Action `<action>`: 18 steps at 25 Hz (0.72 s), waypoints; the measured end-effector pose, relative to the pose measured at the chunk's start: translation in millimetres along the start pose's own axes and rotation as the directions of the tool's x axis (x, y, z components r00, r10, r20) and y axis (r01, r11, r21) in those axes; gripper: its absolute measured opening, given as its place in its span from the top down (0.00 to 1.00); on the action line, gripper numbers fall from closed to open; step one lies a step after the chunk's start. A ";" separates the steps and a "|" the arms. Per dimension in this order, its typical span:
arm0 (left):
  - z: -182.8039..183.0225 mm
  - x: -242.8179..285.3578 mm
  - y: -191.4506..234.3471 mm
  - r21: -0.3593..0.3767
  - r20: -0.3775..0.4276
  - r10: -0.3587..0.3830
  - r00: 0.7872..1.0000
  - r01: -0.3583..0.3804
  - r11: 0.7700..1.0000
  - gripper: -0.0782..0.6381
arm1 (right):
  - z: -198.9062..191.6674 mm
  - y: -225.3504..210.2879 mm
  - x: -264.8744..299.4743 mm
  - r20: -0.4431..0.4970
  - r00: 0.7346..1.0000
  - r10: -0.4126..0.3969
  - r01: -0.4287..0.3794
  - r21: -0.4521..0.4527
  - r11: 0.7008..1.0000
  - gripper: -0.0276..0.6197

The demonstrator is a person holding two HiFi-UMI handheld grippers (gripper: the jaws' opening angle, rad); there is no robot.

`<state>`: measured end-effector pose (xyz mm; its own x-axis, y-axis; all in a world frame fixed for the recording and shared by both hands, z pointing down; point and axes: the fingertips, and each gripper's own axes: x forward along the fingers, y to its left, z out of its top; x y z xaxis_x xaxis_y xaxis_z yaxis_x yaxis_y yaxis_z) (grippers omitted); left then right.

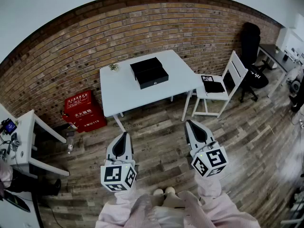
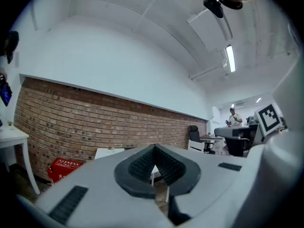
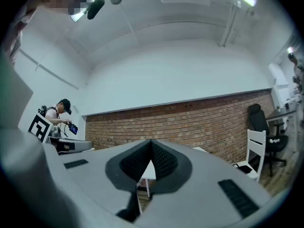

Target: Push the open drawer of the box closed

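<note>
Ceiling tubes (image 2: 230,58) give bright, even light — faint shadow lies beneath the white table (image 1: 118,94), the brick wall (image 1: 71,51) behind it bows, corners blacken.

One white table (image 1: 142,94) carries one black box (image 1: 148,72) and one plant (image 1: 113,67). Two red cases (image 1: 80,109) sit at ten o'clock, two chairs (image 1: 223,82) at two.
</note>
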<state>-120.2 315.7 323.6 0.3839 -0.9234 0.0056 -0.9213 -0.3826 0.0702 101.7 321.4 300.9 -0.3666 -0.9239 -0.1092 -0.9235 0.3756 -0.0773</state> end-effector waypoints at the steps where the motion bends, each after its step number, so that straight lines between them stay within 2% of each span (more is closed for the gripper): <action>1: 0.6 -1.6 -0.4 -0.001 0.001 0.000 1.000 0.000 1.000 0.90 | 0.8 0.9 -1.4 0.000 1.000 -0.001 0.001 -0.004 1.000 0.95; 14: 3.5 -3.0 -6.2 -0.012 0.005 0.008 1.000 -0.008 1.000 0.90 | 0.9 -2.2 -7.5 0.001 1.000 -0.004 0.004 -0.037 0.999 0.95; 18: 2.8 1.2 -13.0 -0.015 0.005 0.012 1.000 -0.012 1.000 0.90 | -1.6 -10.5 -5.6 -0.002 1.000 -0.004 0.004 -0.023 1.000 0.95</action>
<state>-107.9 319.5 319.9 0.3723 -0.9281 0.0018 -0.9248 -0.3709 0.0849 113.2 322.5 303.9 -0.3629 -0.9257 -0.1069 -0.9274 0.3700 -0.0554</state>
